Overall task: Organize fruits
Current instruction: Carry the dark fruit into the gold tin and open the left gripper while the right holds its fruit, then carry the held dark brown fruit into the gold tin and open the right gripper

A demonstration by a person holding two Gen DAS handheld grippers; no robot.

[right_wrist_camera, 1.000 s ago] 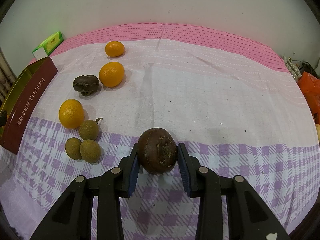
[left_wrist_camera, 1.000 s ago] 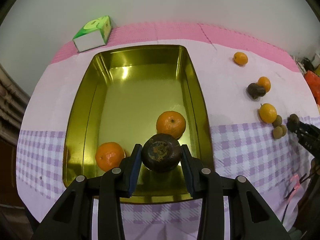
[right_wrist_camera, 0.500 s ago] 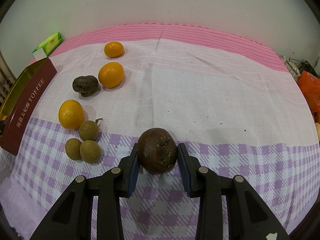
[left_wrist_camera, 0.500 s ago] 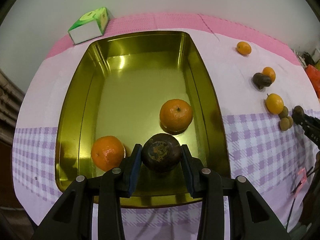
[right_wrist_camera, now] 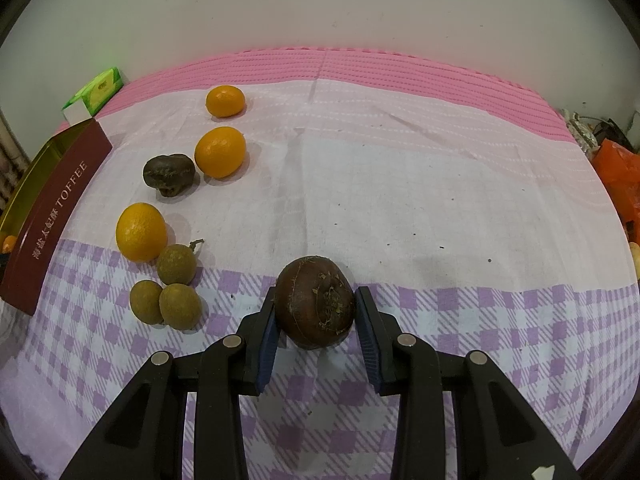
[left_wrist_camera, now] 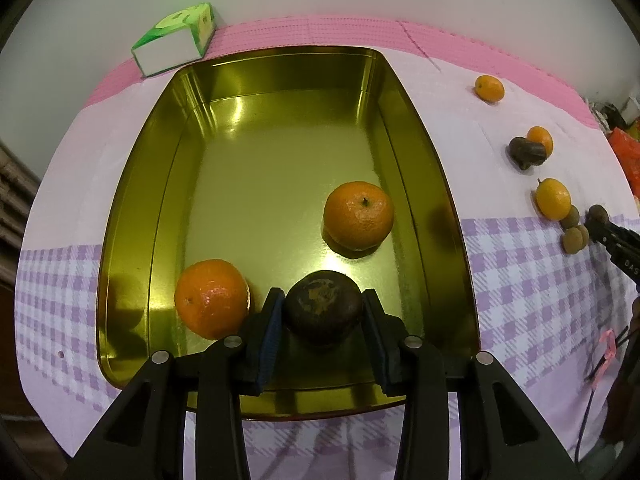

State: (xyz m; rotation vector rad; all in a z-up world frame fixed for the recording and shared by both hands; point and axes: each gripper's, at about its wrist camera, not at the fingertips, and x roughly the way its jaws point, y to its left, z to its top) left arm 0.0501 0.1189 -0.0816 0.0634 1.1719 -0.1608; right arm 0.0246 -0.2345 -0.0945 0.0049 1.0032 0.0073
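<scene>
My left gripper (left_wrist_camera: 323, 313) is shut on a dark brown round fruit (left_wrist_camera: 322, 307) held low over the near end of a gold tin tray (left_wrist_camera: 132, 216). Two mandarins lie in the tray, one near left (left_wrist_camera: 211, 299) and one right of centre (left_wrist_camera: 358, 215). My right gripper (right_wrist_camera: 316, 316) is shut on another dark brown fruit (right_wrist_camera: 316, 307) over the checked cloth. To its left lie three orange citrus fruits (right_wrist_camera: 141, 232), a dark lumpy fruit (right_wrist_camera: 169, 174) and three small brown-green fruits (right_wrist_camera: 176, 264).
A green and white box (left_wrist_camera: 176, 40) stands behind the tray by the wall. The tray's red side marked TOFFEE (right_wrist_camera: 52, 216) is at the left of the right wrist view. Orange bags (right_wrist_camera: 616, 176) sit at the table's right edge.
The left gripper has moved forward and down over the tray with its fruit, so the tray and mandarins look larger and nearer. The right gripper has stayed in place.
</scene>
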